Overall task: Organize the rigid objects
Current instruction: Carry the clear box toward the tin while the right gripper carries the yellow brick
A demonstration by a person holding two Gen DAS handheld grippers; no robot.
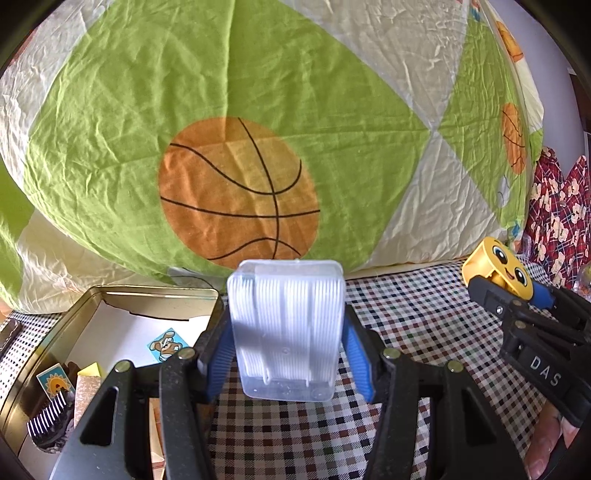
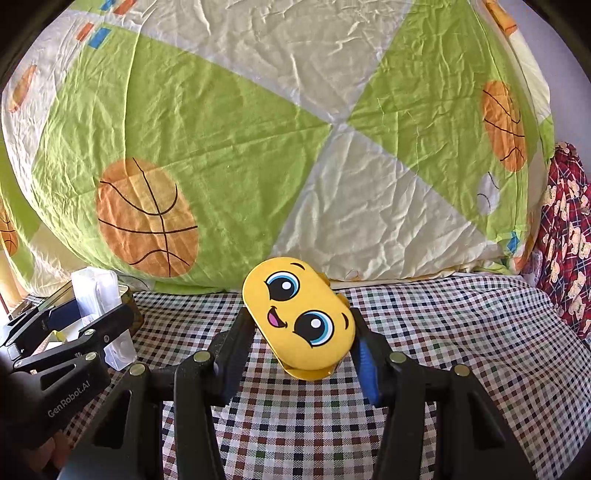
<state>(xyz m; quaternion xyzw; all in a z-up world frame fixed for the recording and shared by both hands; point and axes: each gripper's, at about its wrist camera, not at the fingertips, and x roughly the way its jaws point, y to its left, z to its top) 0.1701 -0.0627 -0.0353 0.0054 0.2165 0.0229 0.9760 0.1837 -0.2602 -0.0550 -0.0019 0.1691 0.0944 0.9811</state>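
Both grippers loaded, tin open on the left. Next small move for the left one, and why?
Probably swing the left gripper leftward and lower the clear box of white picks into the open tin. The box is clamped and held above the checked cloth; the tin has bare white floor at its far end, and the right gripper is occupied with the yellow face case.

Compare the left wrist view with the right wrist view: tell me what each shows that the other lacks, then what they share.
Only the left wrist view shows inside the open metal tin: a bear sticker, a sun card and a dark comb.

Only the right wrist view shows the whole printed face on the yellow case, and the blue and orange blocks printed on the quilt.

Both show the left gripper shut on the clear plastic box, the right gripper shut on the yellow case, the basketball quilt and the checked cloth.
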